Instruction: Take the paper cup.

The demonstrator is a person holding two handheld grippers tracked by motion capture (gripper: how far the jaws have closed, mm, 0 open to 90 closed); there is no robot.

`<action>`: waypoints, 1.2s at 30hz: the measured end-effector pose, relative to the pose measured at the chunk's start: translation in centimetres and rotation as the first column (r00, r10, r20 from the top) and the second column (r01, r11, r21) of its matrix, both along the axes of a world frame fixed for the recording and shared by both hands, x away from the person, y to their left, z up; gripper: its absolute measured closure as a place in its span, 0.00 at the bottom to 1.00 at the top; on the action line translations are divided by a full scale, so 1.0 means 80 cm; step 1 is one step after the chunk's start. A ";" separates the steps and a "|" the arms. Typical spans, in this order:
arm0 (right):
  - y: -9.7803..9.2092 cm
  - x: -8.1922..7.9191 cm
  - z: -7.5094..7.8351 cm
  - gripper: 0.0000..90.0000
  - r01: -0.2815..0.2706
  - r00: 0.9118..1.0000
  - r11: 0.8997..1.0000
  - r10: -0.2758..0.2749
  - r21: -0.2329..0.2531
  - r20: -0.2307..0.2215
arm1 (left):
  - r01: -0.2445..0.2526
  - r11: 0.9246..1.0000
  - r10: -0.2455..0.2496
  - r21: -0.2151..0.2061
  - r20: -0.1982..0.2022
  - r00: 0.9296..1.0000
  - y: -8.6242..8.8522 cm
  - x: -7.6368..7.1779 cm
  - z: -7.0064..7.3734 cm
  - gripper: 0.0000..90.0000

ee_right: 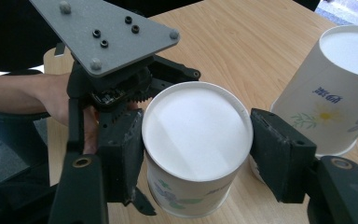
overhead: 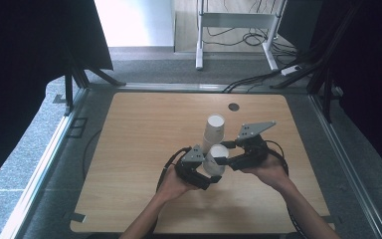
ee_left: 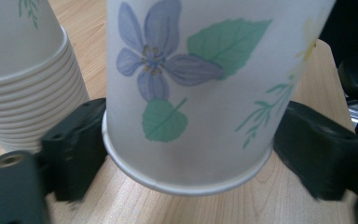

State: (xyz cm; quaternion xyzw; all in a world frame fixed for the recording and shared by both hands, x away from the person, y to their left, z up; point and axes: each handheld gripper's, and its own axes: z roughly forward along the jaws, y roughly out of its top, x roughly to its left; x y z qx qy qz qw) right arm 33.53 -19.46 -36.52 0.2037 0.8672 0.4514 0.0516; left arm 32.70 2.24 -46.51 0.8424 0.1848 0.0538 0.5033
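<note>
A single flowered paper cup (overhead: 218,154) stands upside down near the middle of the wooden table (overhead: 139,129). Both grippers meet on it. In the left gripper view, my left gripper (ee_left: 191,151) has its jaws against the cup (ee_left: 191,84) just above the rim. In the right gripper view, my right gripper (ee_right: 197,156) presses both jaws on the cup (ee_right: 196,133) just below its white base. The left gripper (ee_right: 107,51), with its grey plate, sits on the cup's far side. A stack of upside-down cups (overhead: 214,130) stands close behind.
The cup stack (ee_left: 23,74) (ee_right: 335,88) stands a few centimetres from the held cup. A small dark round mark (overhead: 234,106) lies near the table's far edge. Black cables (overhead: 171,164) trail from both grippers. Dark frame posts and curtains flank the table.
</note>
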 end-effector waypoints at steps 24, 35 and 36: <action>0.008 -0.002 0.002 0.23 -0.081 0.996 0.982 0.083 -0.170 0.009 | 0.045 0.991 -0.046 0.124 0.002 0.999 0.012 0.003 0.007 0.43; 0.022 -0.002 -0.005 0.22 -0.165 0.985 0.937 0.174 -0.307 -0.001 | 0.114 0.945 -0.122 0.306 0.006 0.993 0.008 0.005 0.024 0.43; 0.023 -0.002 -0.007 0.23 -0.172 0.984 0.932 0.181 -0.318 -0.003 | 0.122 0.939 -0.132 0.322 0.009 0.991 0.007 0.005 0.025 0.43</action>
